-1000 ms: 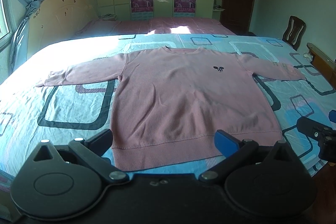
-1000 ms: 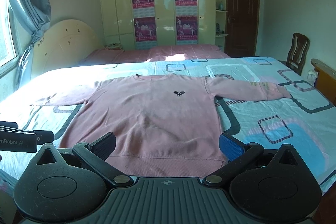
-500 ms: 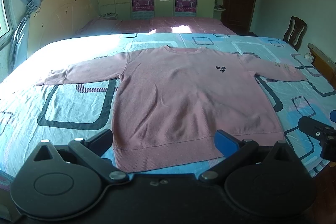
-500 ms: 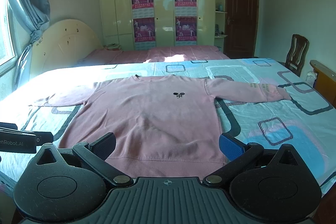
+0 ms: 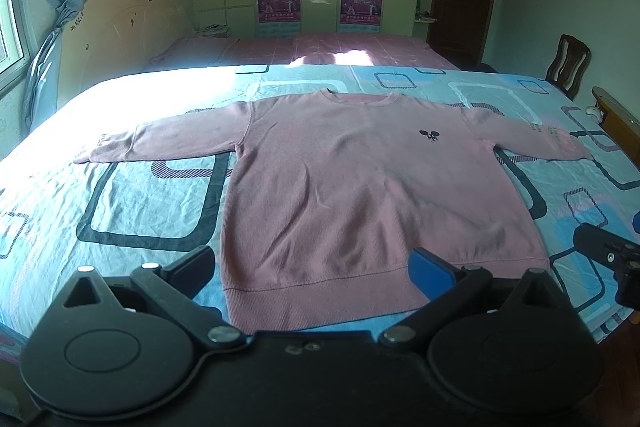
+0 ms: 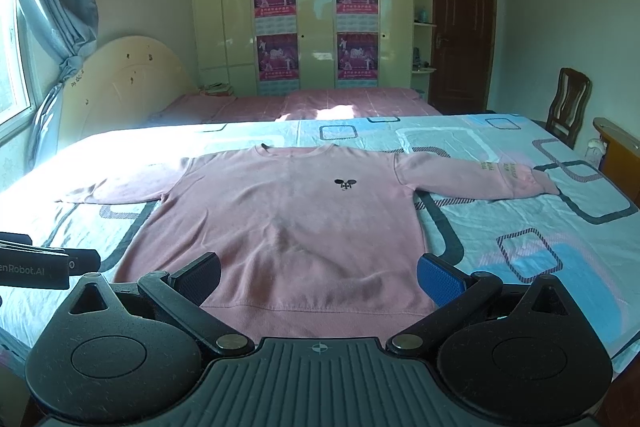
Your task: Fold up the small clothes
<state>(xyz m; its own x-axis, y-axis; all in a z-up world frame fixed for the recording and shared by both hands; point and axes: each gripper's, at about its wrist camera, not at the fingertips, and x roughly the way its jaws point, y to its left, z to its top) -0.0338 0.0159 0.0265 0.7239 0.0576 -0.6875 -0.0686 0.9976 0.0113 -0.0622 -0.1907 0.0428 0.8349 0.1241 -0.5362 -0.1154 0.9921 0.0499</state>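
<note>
A pink long-sleeved sweatshirt (image 5: 360,187) lies flat, front up, on the bed, sleeves spread left and right; it also shows in the right wrist view (image 6: 288,223). A small dark emblem (image 5: 430,135) marks its chest. My left gripper (image 5: 316,267) is open and empty, held above the hem near the left bottom corner. My right gripper (image 6: 320,277) is open and empty, above the hem towards the right side. Neither touches the cloth.
The bed has a blue sheet (image 5: 132,199) with dark square patterns. A second bed with a pink cover (image 5: 320,47) stands behind. A wooden chair (image 5: 568,65) and a footboard (image 5: 618,123) are at the right. A wardrobe (image 6: 316,27) and door (image 6: 460,31) line the far wall.
Both views have shifted slightly: the sweatshirt sits a little higher in the left wrist view. Both grippers stay open; the sweatshirt has not moved.
</note>
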